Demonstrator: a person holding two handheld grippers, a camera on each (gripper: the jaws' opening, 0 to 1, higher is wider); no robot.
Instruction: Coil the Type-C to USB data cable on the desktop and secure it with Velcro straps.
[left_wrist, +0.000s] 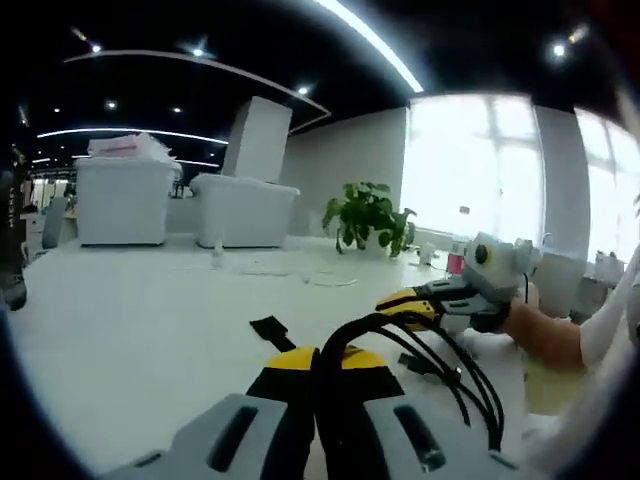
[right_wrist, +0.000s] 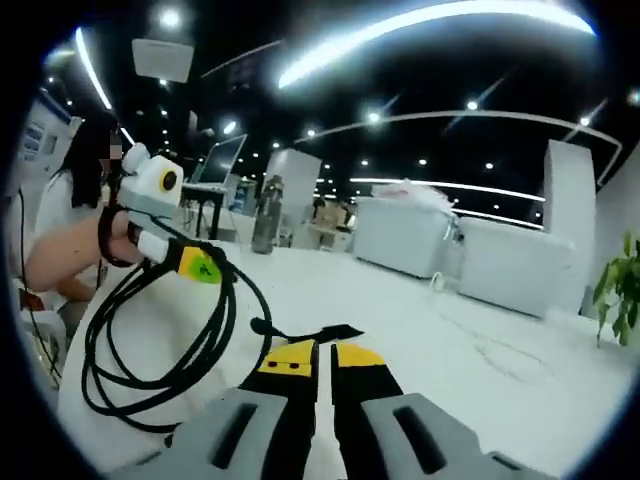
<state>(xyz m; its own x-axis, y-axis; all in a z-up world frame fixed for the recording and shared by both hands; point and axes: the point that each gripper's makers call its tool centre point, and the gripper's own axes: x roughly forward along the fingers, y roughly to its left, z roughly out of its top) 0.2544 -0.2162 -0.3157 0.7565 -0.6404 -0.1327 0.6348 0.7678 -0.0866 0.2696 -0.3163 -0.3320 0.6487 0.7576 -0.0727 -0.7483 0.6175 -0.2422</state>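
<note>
The data cable (right_wrist: 160, 330) is thin, black and round in section, gathered into several loose loops. In the right gripper view the loops hang from the left hand-held gripper (right_wrist: 190, 262), whose yellow-and-black tips are closed on the strands at the top of the coil; the lower curve of the coil sags to the white worktop (right_wrist: 470, 350) near its near-left edge. A flat black Velcro strap (right_wrist: 330, 331) runs off the cable as a short tab, and its end sits at the tips of the right hand-held gripper (right_wrist: 318, 352), whose jaws stand nearly together with only a thin slit between them, apparently nipping the strap.

In the left gripper view the same cable (left_wrist: 440, 365) arches up in glossy parallel strands from between the left hand-held gripper's (left_wrist: 322, 362) closed jaws and sweeps off toward the right hand-held gripper (left_wrist: 415, 300), which enters from the right, held by a hand (left_wrist: 545, 330). A small black tab (left_wrist: 270, 330) lies beside the jaws; I cannot tell whether it rests on the worktop (left_wrist: 130, 330).

The worktop is smooth, matte and pale, with wide bare surface stretching ahead of both grippers. Far back stand two white boxy bins (left_wrist: 185, 205), a leafy green potted plant (left_wrist: 368, 215), and bright windows (left_wrist: 500, 170). A dark bottle (right_wrist: 264, 213) stands at the far edge in the right gripper view.
</note>
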